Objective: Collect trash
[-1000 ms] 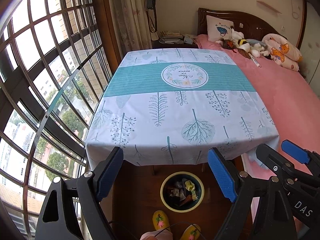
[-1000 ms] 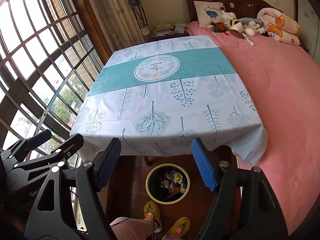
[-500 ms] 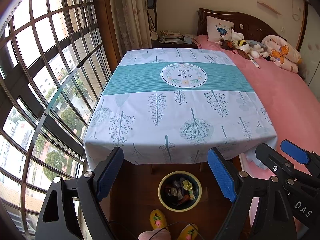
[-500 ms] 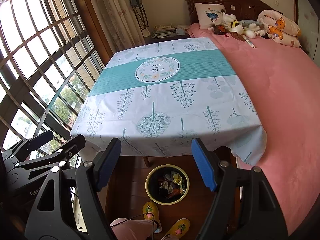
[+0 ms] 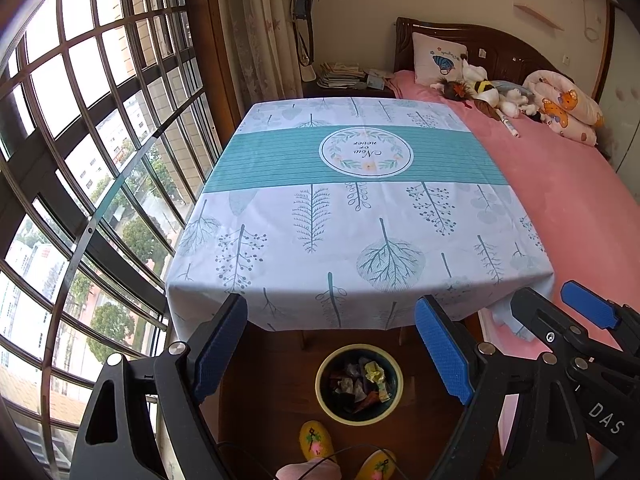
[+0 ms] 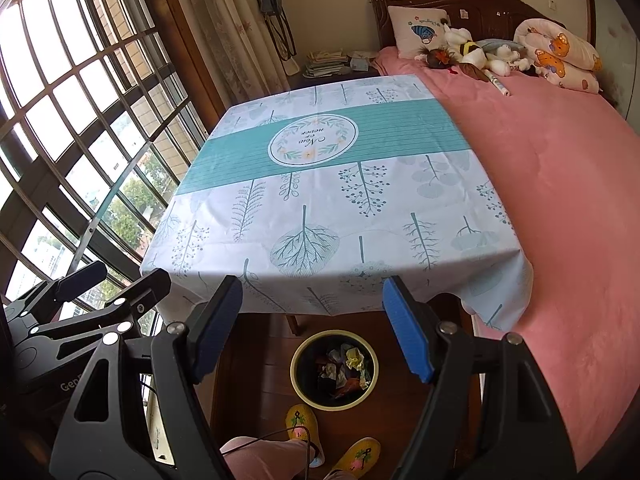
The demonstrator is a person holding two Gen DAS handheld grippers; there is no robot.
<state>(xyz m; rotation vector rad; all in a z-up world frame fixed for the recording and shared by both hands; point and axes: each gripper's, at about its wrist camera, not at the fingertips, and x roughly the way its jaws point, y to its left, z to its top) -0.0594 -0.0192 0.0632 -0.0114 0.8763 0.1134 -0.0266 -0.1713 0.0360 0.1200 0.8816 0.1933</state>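
Observation:
A round yellow-rimmed trash bin (image 5: 359, 385) stands on the wooden floor below the table's near edge, holding several crumpled wrappers (image 5: 374, 372); it also shows in the right wrist view (image 6: 334, 369). My left gripper (image 5: 331, 348) is open and empty, held high above the bin. My right gripper (image 6: 310, 333) is open and empty too, beside it. The table (image 5: 360, 216) carries a white and teal leaf-print cloth with no trash visible on it.
A pink bed (image 5: 568, 184) with pillows and plush toys (image 5: 492, 92) borders the table on the right. A barred window (image 5: 80, 152) runs along the left. A nightstand with papers (image 5: 340, 76) stands behind. My yellow slippers (image 6: 304, 420) are next to the bin.
Both views have shifted slightly; the bin and table edge sit a little lower and closer in frame. Both grippers stay open and empty.

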